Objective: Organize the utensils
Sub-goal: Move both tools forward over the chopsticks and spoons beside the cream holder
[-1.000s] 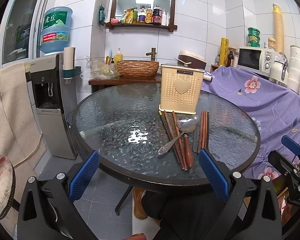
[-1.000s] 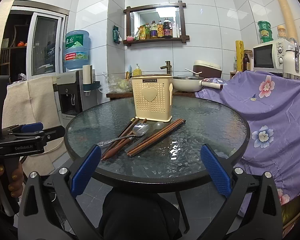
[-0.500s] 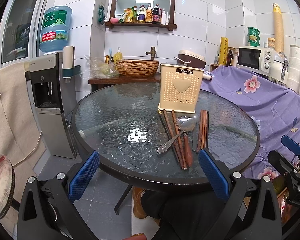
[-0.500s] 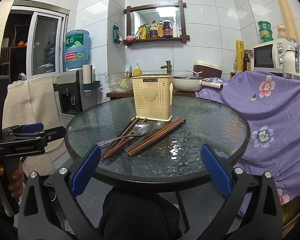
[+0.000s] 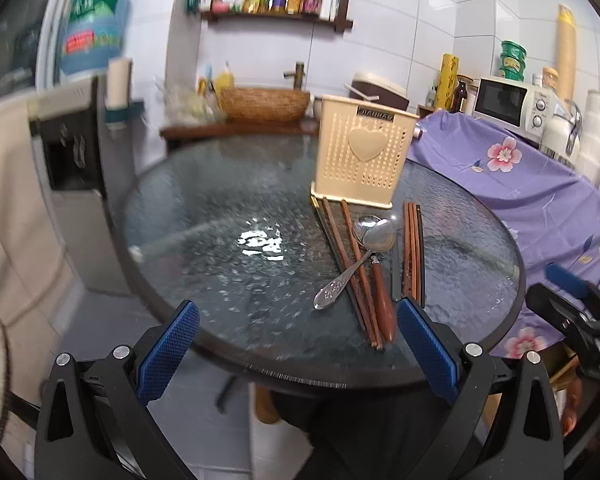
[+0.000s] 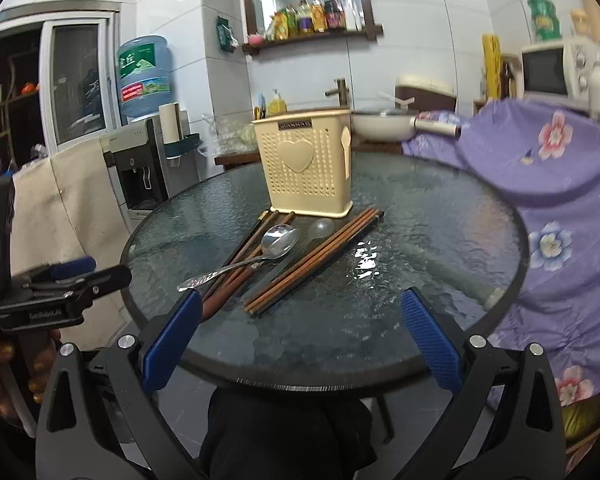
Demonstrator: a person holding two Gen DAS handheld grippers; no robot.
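Note:
A cream perforated utensil holder point(image 5: 362, 152) with a heart stands on the round glass table point(image 5: 228, 248); it also shows in the right wrist view point(image 6: 306, 168). In front of it lie a metal spoon point(image 5: 356, 258), brown chopsticks point(image 5: 414, 248), a brown-handled utensil point(image 5: 380, 300) and a clear plastic spoon point(image 6: 320, 228). The metal spoon point(image 6: 260, 252) rests across chopsticks point(image 6: 320, 260). My left gripper point(image 5: 298, 350) is open and empty at the table's near edge. My right gripper point(image 6: 300, 344) is open and empty, also at the near edge.
A water dispenser point(image 5: 72, 152) stands left of the table. A purple flowered cloth point(image 5: 520, 168) covers the counter at right, with a microwave point(image 5: 508, 100) on it. A wicker basket point(image 5: 264, 102) and a tap sit behind the table. A wall shelf point(image 6: 308, 12) holds bottles.
Both grippers have moved forward toward the table, so the utensils and holder appear closer. The jaws stay open and nothing on the table has moved.

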